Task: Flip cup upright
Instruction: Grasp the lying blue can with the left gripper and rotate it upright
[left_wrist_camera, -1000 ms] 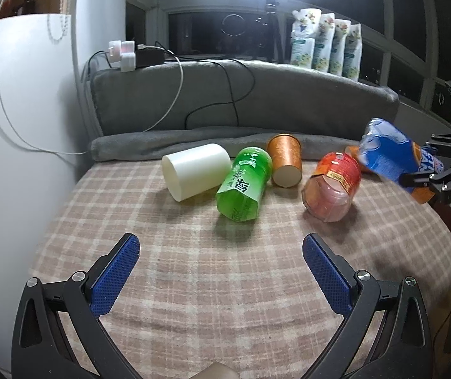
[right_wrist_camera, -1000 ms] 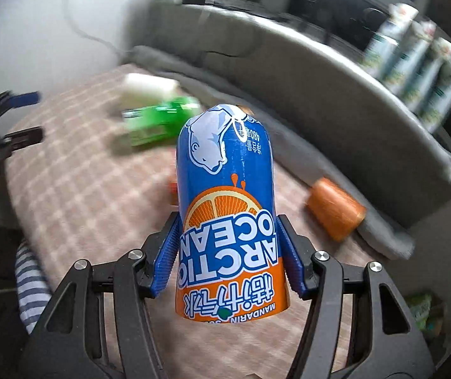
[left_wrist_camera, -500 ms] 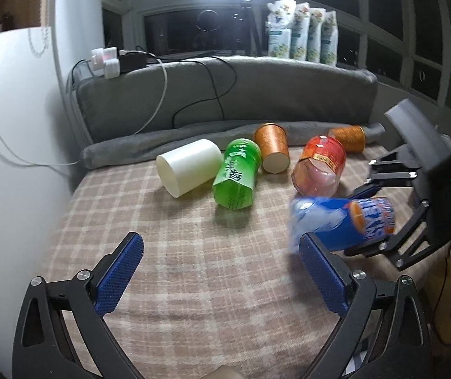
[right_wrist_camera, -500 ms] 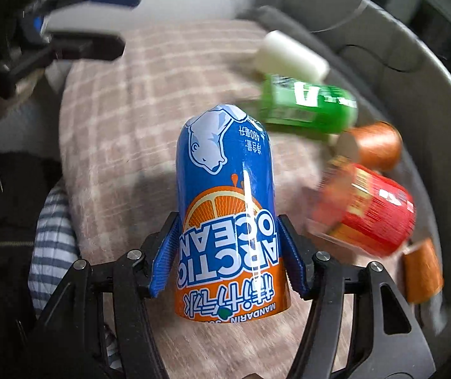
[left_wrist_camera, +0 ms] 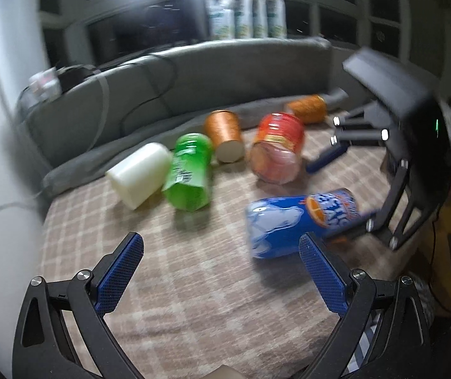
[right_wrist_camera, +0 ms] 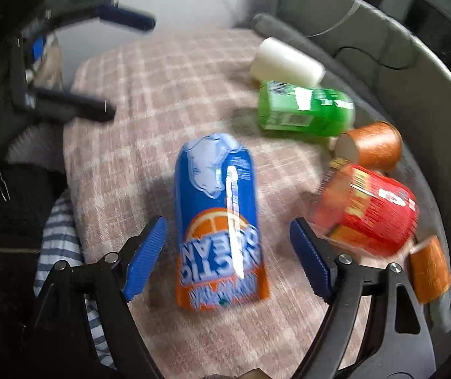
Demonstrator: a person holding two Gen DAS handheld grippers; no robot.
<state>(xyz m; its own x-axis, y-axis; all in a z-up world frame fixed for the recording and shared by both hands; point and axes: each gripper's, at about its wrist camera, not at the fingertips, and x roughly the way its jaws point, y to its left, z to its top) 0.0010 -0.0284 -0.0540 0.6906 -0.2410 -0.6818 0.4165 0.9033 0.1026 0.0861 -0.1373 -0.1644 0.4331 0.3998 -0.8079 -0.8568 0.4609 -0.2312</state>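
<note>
A blue and orange Arctic Ocean cup (right_wrist_camera: 222,221) lies on its side on the plaid cloth (right_wrist_camera: 149,94), also seen in the left wrist view (left_wrist_camera: 298,218). My right gripper (right_wrist_camera: 227,257) is open, its blue pads apart from the cup on both sides; it also shows in the left wrist view (left_wrist_camera: 342,186). My left gripper (left_wrist_camera: 222,274) is open and empty above the cloth's near edge, with the blue cup just beyond its right finger.
Other cups lie on their sides further back: white (left_wrist_camera: 140,173), green (left_wrist_camera: 190,170), copper (left_wrist_camera: 225,139), red (left_wrist_camera: 277,148) and a second copper one (left_wrist_camera: 307,107). A grey cushion (left_wrist_camera: 193,75) borders the back. A striped cloth (right_wrist_camera: 64,246) hangs at the near edge.
My right gripper has opened and let go of the blue cup, which now lies on the cloth. The left gripper's view has shifted right and is blurred.
</note>
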